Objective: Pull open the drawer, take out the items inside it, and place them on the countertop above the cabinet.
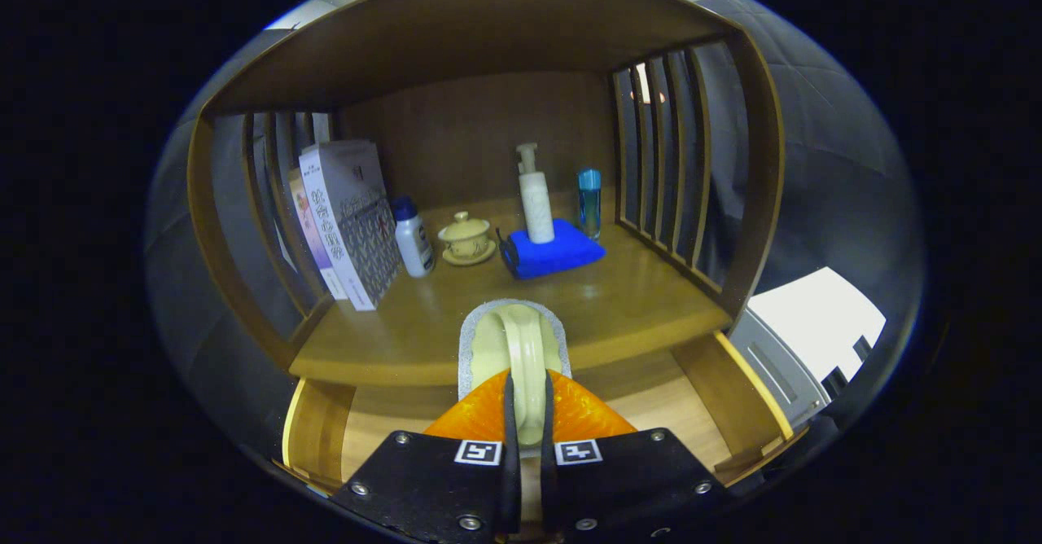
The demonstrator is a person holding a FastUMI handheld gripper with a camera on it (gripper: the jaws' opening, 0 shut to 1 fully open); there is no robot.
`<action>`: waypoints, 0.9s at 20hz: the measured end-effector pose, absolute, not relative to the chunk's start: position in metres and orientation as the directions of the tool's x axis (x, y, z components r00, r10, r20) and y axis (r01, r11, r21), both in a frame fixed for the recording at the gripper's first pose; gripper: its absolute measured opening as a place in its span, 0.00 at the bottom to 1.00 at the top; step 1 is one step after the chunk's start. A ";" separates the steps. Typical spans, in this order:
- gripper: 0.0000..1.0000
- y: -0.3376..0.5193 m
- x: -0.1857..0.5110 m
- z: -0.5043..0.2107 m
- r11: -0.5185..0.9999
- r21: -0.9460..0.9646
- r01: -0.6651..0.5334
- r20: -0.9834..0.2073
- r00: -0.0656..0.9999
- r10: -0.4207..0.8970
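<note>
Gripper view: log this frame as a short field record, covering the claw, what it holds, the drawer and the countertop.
claw: claw shut on brush
held item: pale brush gripped by its arched handle, over the countertop's front edge
drawer: open drawer below the claw
countertop: countertop carries books, white bottle, lidded cup, blue cloth with pump bottle on it, blue bottle

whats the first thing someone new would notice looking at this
Most likely the pale brush with a grey base, pinched by its handle in the gripper and held over the countertop's front edge, with the open drawer below. Next, the bright blue cloth further back with a white pump bottle standing on it, and the books leaning at the left.
</note>
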State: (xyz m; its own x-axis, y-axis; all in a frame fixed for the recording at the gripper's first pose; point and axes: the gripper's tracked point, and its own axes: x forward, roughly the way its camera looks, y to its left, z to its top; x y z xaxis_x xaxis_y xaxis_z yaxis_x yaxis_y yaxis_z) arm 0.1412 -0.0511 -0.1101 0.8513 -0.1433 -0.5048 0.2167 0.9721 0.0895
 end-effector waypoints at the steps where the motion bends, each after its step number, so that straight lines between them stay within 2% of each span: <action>1: 0.11 -0.052 0.150 -0.104 0.973 0.088 0.212 -0.489 0.861 -0.143; 6: 0.11 -0.044 0.198 -0.092 0.977 0.129 0.168 -0.405 0.908 -0.103; 11: 0.11 -0.036 0.237 -0.113 0.993 0.034 0.109 -0.413 0.907 -0.086; 18: 0.15 -0.041 0.262 -0.134 0.993 0.000 0.114 -0.432 0.896 -0.102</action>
State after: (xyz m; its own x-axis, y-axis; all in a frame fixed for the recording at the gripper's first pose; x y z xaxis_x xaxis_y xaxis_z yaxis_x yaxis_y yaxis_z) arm 0.2619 -0.0405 -0.1337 0.8959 -0.1025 -0.4323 0.1138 0.9935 0.0005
